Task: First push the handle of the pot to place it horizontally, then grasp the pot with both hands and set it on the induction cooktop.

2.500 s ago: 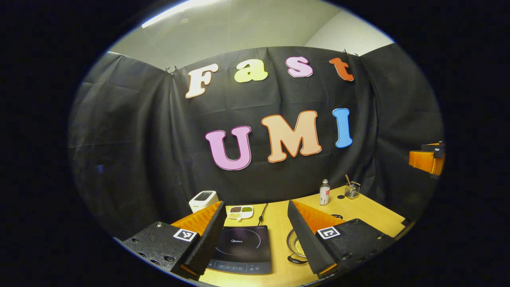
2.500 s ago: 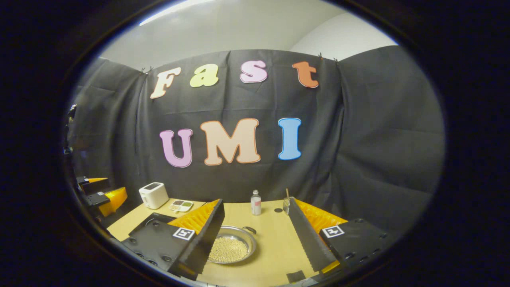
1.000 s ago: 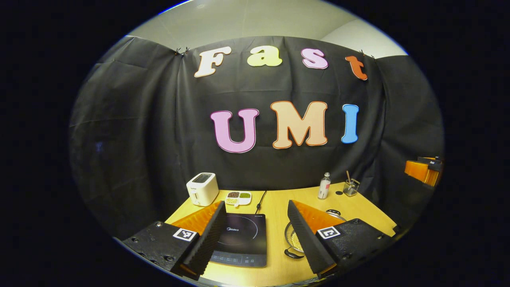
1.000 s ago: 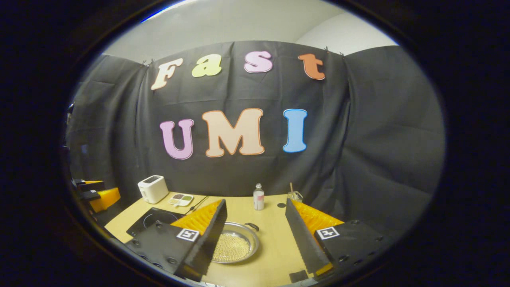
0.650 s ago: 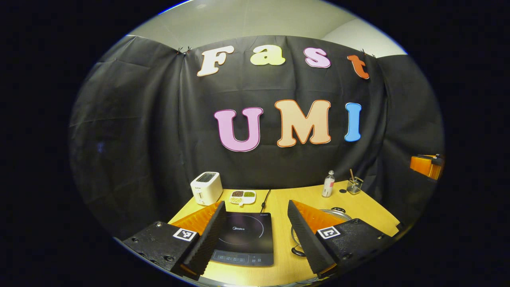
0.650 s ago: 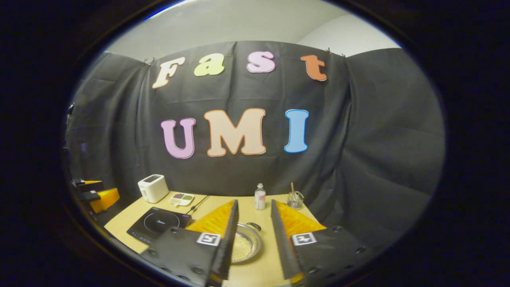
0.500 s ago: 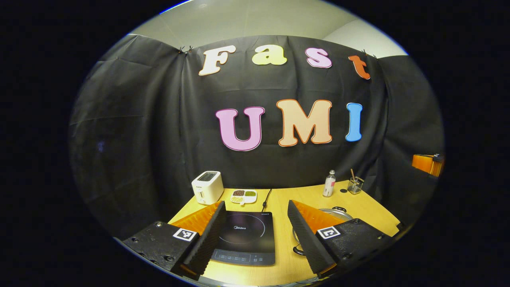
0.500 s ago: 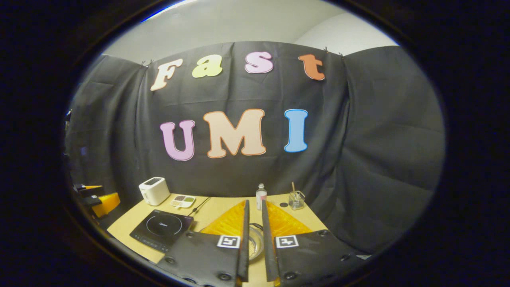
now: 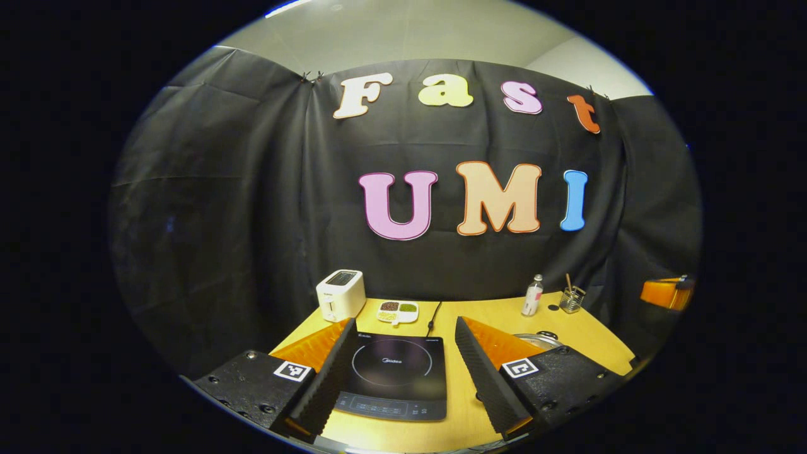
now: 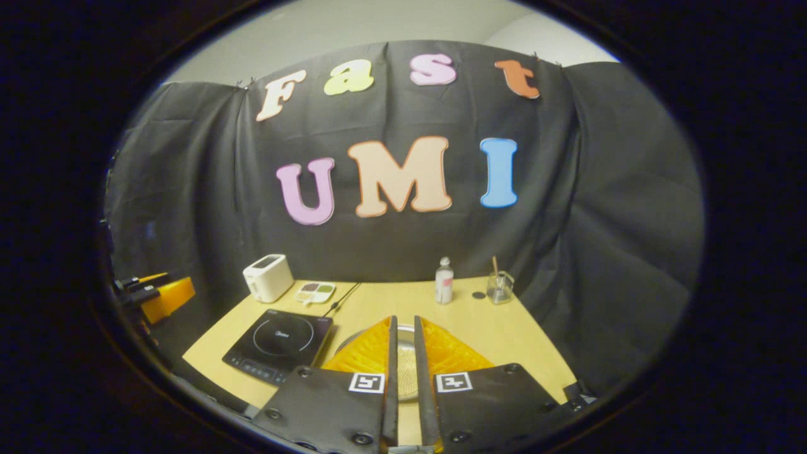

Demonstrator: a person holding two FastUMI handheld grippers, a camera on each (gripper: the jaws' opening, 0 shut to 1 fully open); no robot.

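The pale wooden tabletop (image 10: 504,334) carries everything. On its left part lies the flat black glass induction cooktop (image 10: 277,347), bare on top, so the landing place looks free. Just to its right sits the shallow round steel pot (image 10: 406,359), largely hidden behind the right gripper (image 10: 403,372), whose two fingers stand nearly together with a slim gap and nothing between them (a closed tip probably suits pushing a handle better than a spread one). What the pot holds I cannot tell.

The left gripper (image 9: 403,369) hovers with its fingers spread wide and empty over the cooktop (image 9: 394,375), likely waiting its turn; the pot's rim (image 9: 536,340) peeks past its right finger.

At the back stand a white toaster (image 10: 268,277), a small divided white dish of mixed grains (image 10: 315,291), a small clear bottle (image 10: 444,280) and a glass jar holding a stick (image 10: 500,287).
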